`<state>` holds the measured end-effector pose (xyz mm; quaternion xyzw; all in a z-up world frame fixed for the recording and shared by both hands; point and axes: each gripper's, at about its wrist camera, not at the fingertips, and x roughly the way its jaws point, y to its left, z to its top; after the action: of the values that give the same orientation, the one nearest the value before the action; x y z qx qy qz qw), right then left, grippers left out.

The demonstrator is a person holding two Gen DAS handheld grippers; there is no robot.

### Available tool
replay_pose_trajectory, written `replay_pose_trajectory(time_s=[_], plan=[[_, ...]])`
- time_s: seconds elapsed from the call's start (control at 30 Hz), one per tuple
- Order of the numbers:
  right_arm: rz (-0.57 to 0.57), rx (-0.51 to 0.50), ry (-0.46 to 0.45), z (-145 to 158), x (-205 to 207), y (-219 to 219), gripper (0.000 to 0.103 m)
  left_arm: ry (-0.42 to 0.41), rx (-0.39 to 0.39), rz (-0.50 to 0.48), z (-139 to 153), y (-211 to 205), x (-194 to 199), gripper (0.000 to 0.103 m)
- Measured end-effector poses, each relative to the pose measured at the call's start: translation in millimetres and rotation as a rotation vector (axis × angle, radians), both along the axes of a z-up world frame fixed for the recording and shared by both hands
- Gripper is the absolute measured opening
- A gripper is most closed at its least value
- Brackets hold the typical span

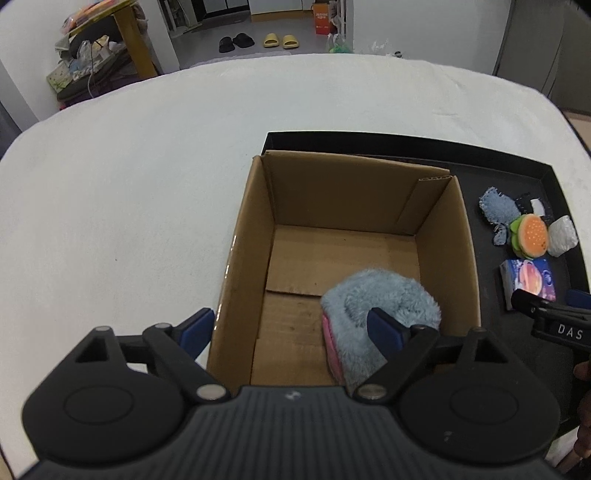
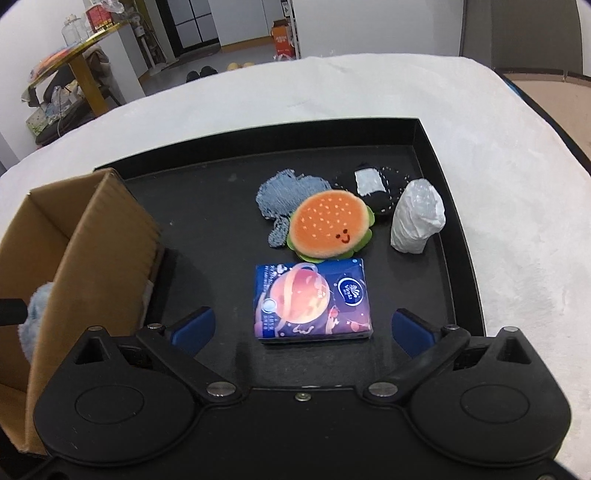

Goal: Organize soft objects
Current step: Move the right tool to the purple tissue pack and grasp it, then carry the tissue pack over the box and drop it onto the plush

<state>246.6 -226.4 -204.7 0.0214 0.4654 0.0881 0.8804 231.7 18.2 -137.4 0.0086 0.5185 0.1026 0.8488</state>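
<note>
A fluffy blue and pink soft item (image 1: 380, 310) lies in the open cardboard box (image 1: 332, 192), near its front right corner. My left gripper (image 1: 291, 332) is open and empty above the box's near edge. My right gripper (image 2: 303, 325) is open and empty, with the blue tissue pack (image 2: 312, 301) between its fingers. Behind the pack on the black tray (image 2: 207, 206) lie a burger plush (image 2: 328, 227), a denim patch (image 2: 284, 197), a black-and-white fabric piece (image 2: 376, 188) and a white wrapped bundle (image 2: 417, 221). The box (image 2: 92, 258) stands at the tray's left.
The tray and box rest on a white-covered table (image 1: 129, 184). The right gripper (image 1: 554, 321) shows at the right edge of the left wrist view. Beyond the table are a cluttered yellow stand (image 1: 110, 44), slippers (image 1: 258, 40) and an orange box (image 1: 321, 18).
</note>
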Motion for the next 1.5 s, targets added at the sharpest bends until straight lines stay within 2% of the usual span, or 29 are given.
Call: replay_pose_trajectory(time_s=[0.17, 0.27, 0.43, 1.03, 1.5], plan=[[0.017, -0.021, -0.010, -5.1, 0.9, 0.0, 0.102, 0.013, 0.022, 0.015, -2.0, -4.6, 1.4, 0.089], [0.013, -0.036, -0.002, -8.7, 1.8, -1.4, 0.094, 0.022, 0.039, 0.020, -3.3, -7.3, 3.3, 0.089], [0.007, -0.018, 0.008, -10.4, 2.8, -6.1, 0.072, 0.027, 0.049, 0.021, -4.1, -8.4, 4.8, 0.089], [-0.006, 0.050, -0.006, 23.5, -10.7, -6.1, 0.070, -0.012, -0.002, 0.041, 6.7, 10.3, -4.1, 0.089], [0.098, 0.038, -0.091, 68.9, -13.4, 34.7, 0.070, -0.055, -0.049, 0.039, 13.5, 34.3, -17.1, 0.086]])
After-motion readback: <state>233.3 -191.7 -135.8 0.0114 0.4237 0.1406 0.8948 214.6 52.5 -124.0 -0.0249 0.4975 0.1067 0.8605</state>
